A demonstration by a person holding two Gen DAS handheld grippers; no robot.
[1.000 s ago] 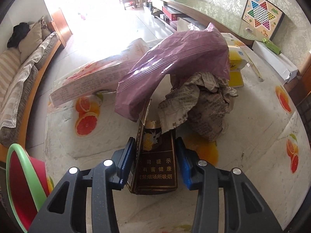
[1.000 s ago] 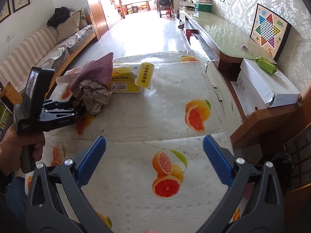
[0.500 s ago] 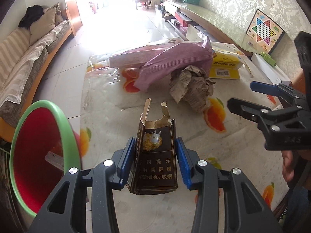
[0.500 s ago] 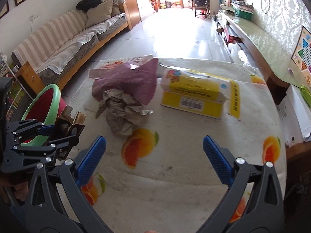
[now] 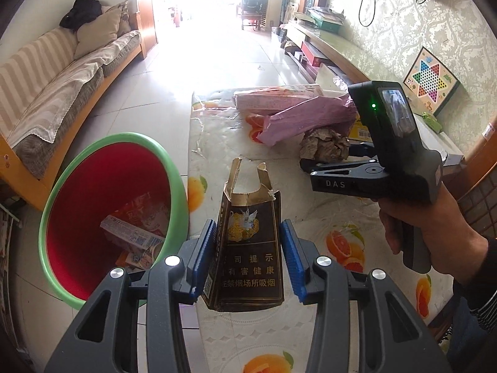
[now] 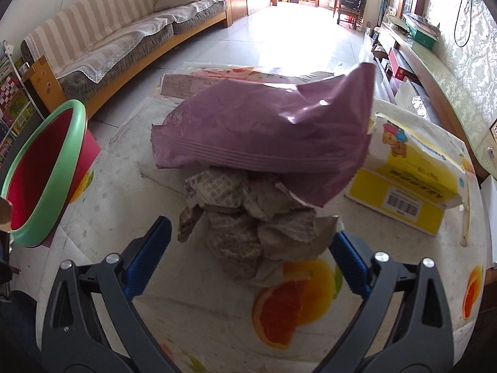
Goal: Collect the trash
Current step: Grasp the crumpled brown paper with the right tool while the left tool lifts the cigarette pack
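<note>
Red bin (image 5: pixel 77 205) beside the counter (image 5: pixel 217 143) already holds some boxes, left tool (image 5: pixel 248 261) clamps a torn dark carton (image 5: pixel 248 248) near its rim, right tool (image 6: pixel 248 261) closing around crumpled paper (image 6: pixel 248 227); purple bag (image 6: pixel 264 133), yellow box (image 6: pixel 410 180) remain.

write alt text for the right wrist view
The right gripper, jaws closing, straddles a crumpled newspaper wad on a fruit-print tablecloth, under a purple bag. A yellow box lies right, a green-rimmed red bin left.
</note>
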